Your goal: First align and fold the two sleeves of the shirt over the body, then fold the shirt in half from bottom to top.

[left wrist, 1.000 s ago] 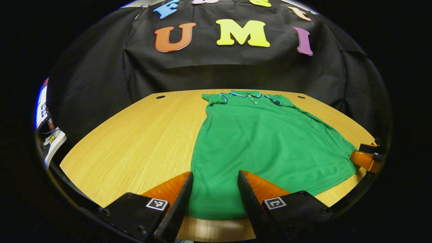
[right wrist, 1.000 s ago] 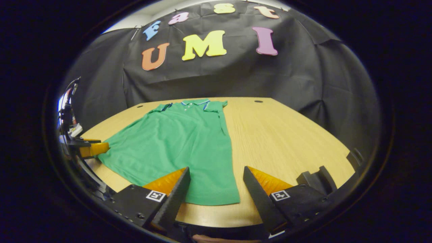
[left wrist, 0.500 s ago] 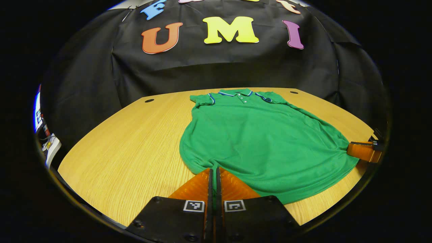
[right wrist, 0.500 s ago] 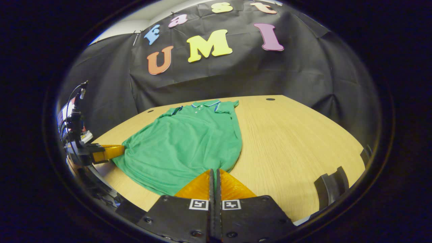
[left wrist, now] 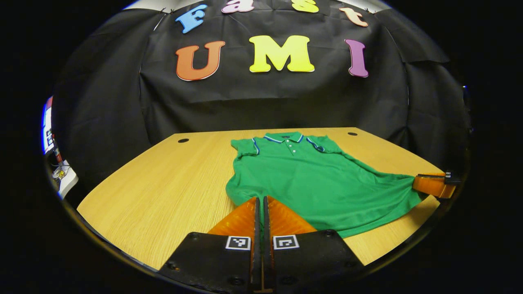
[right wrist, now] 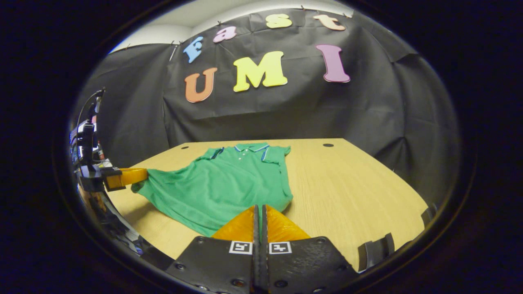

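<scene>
My left gripper (left wrist: 260, 200) clamped on shirt (left wrist: 314, 179) hem corner, my right gripper (right wrist: 259, 208) clamped on opposite corner. Hem lifted, collar end flat on table (left wrist: 163, 192) farther off. Risk: thin pinch slips, or uneven carry skews fold. Left gripper view shows equipment at table's left edge; right gripper view shows dark bracket (right wrist: 378, 247) at near right.

The near hem corners of the shirt (left wrist: 314, 179) are hidden between the closed fingers of the left gripper (left wrist: 260, 201) and the right gripper (right wrist: 259, 209). The table (right wrist: 347, 183) is cut off at its near edge.
</scene>
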A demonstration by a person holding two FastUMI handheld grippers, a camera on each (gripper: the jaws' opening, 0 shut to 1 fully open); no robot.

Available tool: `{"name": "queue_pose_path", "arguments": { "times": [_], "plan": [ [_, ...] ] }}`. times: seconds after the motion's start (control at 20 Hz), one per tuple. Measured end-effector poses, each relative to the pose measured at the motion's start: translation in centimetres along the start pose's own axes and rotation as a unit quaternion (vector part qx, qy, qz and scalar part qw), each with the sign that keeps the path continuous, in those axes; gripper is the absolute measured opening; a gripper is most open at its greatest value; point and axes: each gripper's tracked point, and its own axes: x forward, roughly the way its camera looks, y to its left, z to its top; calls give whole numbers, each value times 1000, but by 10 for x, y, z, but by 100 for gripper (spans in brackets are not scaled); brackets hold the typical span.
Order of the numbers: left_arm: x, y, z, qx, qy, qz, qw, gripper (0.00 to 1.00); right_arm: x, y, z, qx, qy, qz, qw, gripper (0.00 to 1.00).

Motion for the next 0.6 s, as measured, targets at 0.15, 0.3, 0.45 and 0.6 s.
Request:
{"name": "queue_pose_path", "arguments": {
  "times": [0.15,0.3,0.45,0.6],
  "plan": [
    [10,3,27,4,-19,1,1000,8,17,2,25,2,-14,-1,1000,0],
    [33,8,53,-1,-29,-2,1000,7,42,-1,60,9,-27,-7,1000,0],
    [66,18,85,1,-45,0,999,7,78,-3,100,11,-45,-13,999,0],
    [114,28,114,-4,-58,3,998,7,121,-8,151,6,-76,-20,997,0]
  ]
}}
